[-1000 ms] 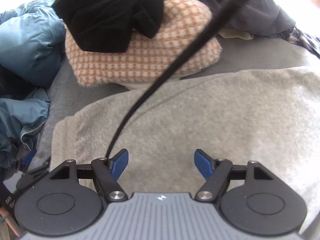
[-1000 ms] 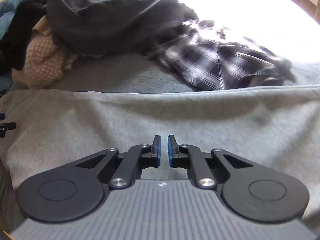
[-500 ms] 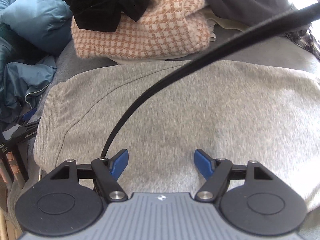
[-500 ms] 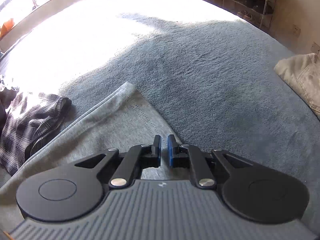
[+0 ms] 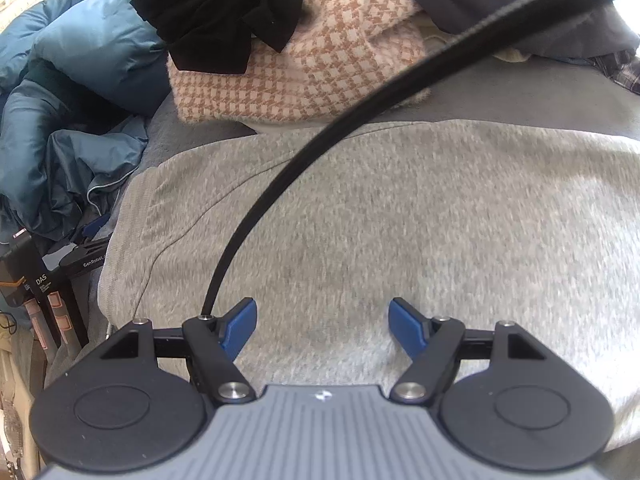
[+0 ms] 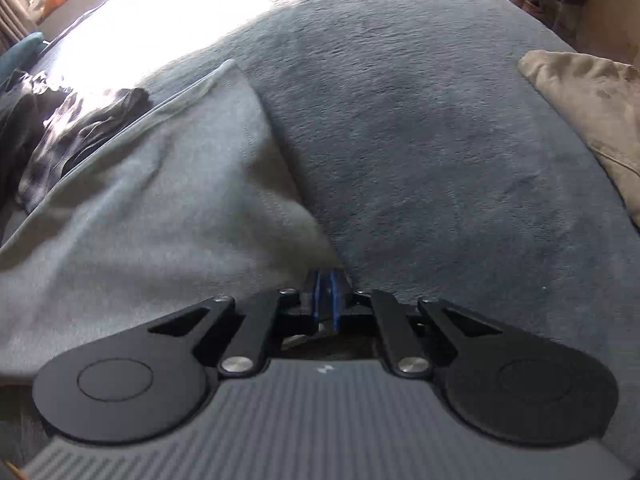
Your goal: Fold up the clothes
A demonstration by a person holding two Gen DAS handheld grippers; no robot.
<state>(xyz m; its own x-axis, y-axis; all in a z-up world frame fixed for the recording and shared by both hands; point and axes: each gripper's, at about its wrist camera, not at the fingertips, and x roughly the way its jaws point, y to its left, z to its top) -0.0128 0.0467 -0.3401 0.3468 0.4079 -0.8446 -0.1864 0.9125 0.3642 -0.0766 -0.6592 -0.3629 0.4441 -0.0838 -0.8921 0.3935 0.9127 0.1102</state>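
Left gripper [image 5: 322, 326] gapes above the grey sweatshirt [image 5: 400, 220]; right gripper [image 6: 325, 280], jaws nearly closed and just easing apart, sits at the sweatshirt's edge; grip unclear.

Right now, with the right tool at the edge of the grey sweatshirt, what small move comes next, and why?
Probably open the right tool wider and pinch the grey sweatshirt edge just ahead: its jaws, just opening, are nearly together and seem empty, while the left tool hovers open above it.

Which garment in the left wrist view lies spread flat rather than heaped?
The light grey sweatshirt, spread under the open left tool; the rest are heaped behind.
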